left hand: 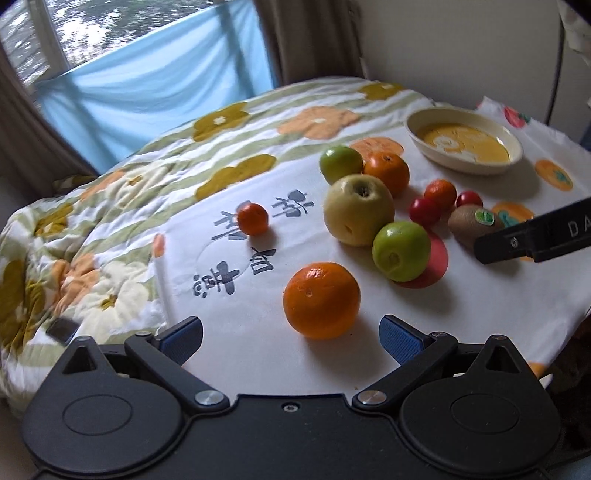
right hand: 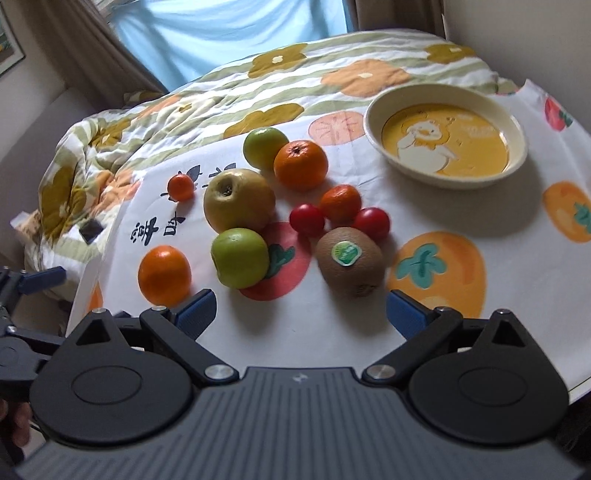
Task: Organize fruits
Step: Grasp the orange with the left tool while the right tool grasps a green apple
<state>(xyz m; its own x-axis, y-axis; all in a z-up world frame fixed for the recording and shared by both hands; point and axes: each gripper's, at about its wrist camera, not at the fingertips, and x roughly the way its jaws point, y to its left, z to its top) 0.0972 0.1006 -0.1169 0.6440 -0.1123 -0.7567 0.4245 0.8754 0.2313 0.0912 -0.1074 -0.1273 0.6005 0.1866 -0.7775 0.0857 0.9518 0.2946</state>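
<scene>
A flowered quilt [right hand: 229, 92] lies below a blue curtain [right hand: 221, 33].

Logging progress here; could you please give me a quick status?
Both tongs open, empty. Left tongs behind orange; right tongs near kiwi. Bowl empty. Path unobstructed.

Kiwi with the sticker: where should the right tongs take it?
Across the middle of the kiwi, over its short width, coming straight forward from the near side. The right tongs stand open, it lies lengthwise toward them, and both flanks are free; the red tomatoes sit behind.
</scene>
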